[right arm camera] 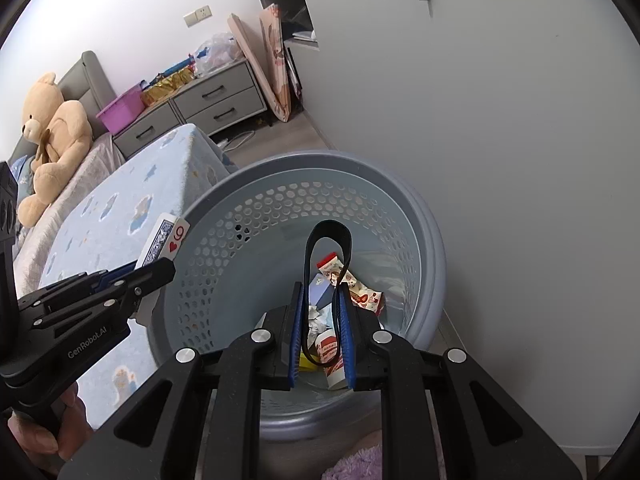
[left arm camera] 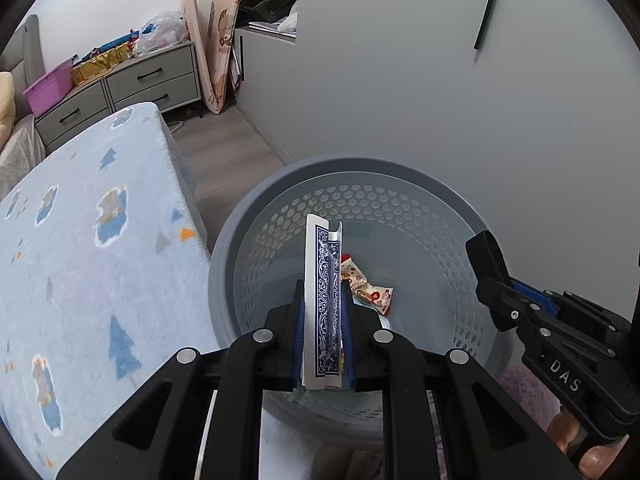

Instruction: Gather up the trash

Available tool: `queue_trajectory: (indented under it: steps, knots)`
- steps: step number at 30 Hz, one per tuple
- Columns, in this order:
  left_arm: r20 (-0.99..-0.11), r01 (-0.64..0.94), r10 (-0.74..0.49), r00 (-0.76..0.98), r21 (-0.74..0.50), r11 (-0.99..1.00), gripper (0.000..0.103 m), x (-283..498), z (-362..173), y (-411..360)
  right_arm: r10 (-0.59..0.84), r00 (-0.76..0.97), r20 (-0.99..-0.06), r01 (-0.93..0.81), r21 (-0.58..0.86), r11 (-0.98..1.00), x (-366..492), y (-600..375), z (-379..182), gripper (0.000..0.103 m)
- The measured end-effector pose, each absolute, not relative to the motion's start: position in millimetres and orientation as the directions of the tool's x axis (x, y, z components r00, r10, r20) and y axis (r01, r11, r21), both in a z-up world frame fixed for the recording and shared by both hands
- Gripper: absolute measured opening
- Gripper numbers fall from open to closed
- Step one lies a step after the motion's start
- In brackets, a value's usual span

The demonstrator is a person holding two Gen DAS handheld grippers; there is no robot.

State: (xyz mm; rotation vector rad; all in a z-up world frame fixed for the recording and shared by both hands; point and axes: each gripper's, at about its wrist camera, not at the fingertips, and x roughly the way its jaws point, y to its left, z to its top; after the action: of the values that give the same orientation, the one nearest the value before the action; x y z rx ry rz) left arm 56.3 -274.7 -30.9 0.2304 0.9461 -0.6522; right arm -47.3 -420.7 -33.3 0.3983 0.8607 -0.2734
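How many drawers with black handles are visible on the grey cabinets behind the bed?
4. Right cabinet: upper drawer and lower drawer. Left cabinet: one drawer near the purple box, another just below. The bed may hide more.

Floor (left arm camera: 224, 152): wooden, carries the grey basket (left arm camera: 256, 216).
Bed (right arm camera: 132, 200): blue patterned blanket (left arm camera: 80, 232); teddy bear (right arm camera: 52, 136) sits on it.

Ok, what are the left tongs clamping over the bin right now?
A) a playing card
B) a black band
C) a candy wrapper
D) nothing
A: the left tongs are shut on a blue-backed playing card above the grey perforated bin; the black band sits in the right tongs.
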Motion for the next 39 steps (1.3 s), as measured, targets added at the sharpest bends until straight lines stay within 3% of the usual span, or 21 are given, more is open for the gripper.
queue_trajectory:
  steps: [13,16,18,20,27,39]
  knots:
    - [-0.807,0.589,-0.398,0.436,-0.079,0.805,0.016,63,-29,-278,-0.043,0.628,-0.777,0.36,0.241,0.902,-38,-420,-37,0.019]
    - [-0.802,0.585,-0.398,0.445,-0.076,0.807,0.025,62,-26,-276,-0.047,0.632,-0.773,0.358,0.238,0.903,-37,-419,-35,0.019]
    - [-0.798,0.582,-0.398,0.453,-0.073,0.81,0.037,60,-24,-275,-0.048,0.635,-0.771,0.36,0.241,0.901,-38,-420,-35,0.027]
    - [-0.793,0.578,-0.396,0.463,-0.068,0.813,0.047,58,-21,-273,-0.047,0.646,-0.761,0.364,0.253,0.896,-44,-421,-33,0.053]
    - [-0.787,0.558,-0.381,0.485,-0.057,0.828,0.057,56,-15,-269,-0.064,0.652,-0.756,0.372,0.246,0.895,-48,-421,-29,0.053]
    - [-0.781,0.544,-0.373,0.501,-0.051,0.837,0.063,53,-9,-264,-0.075,0.649,-0.757,0.384,0.241,0.891,-51,-420,-26,0.054]
